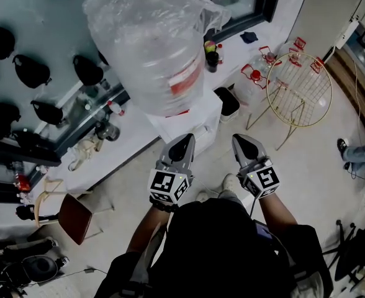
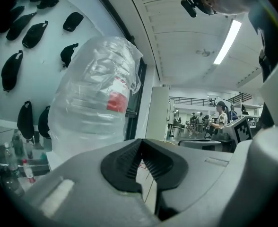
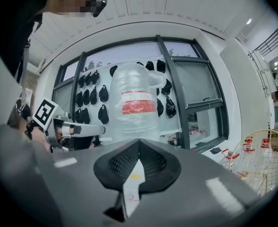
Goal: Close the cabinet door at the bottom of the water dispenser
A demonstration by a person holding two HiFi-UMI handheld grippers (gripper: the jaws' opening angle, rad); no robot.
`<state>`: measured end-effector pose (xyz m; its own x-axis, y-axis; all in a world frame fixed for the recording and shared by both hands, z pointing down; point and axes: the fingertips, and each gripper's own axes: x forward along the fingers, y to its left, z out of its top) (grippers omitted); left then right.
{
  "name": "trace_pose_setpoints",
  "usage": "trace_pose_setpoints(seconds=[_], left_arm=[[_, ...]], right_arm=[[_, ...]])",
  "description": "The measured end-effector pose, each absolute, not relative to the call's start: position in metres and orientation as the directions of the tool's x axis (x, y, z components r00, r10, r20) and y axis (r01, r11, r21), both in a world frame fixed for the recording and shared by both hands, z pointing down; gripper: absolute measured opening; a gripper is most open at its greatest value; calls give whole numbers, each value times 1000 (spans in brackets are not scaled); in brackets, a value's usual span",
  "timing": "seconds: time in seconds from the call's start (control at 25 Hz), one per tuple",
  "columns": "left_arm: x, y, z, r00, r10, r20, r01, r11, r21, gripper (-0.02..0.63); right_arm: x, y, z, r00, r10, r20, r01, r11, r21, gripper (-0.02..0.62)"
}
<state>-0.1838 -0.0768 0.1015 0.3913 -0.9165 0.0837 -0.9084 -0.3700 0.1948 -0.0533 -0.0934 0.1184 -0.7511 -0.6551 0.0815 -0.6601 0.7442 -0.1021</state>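
The left gripper [image 1: 184, 143] and right gripper [image 1: 243, 143] were both clenched on nothing and pointed level at the white box-shaped water dispenser [image 1: 198, 120] directly ahead. The left appeared nearer. The dispenser's bottom cabinet door lay lower down, hidden in every view.

One water bottle [image 1: 154, 42], one dispenser [image 1: 192, 120], two grippers [image 1: 186, 139] [image 1: 239, 139], one round wire rack [image 1: 297, 89].
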Motion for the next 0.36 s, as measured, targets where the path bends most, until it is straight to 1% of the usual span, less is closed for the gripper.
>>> trace_pose_setpoints(seconds=[0.36], left_arm=[[-213,-57,103,393,-915,95,-910,-373,180,8]], right_arm=[[-81,-68,119,-748,-657,93,-663,743,-90,5]])
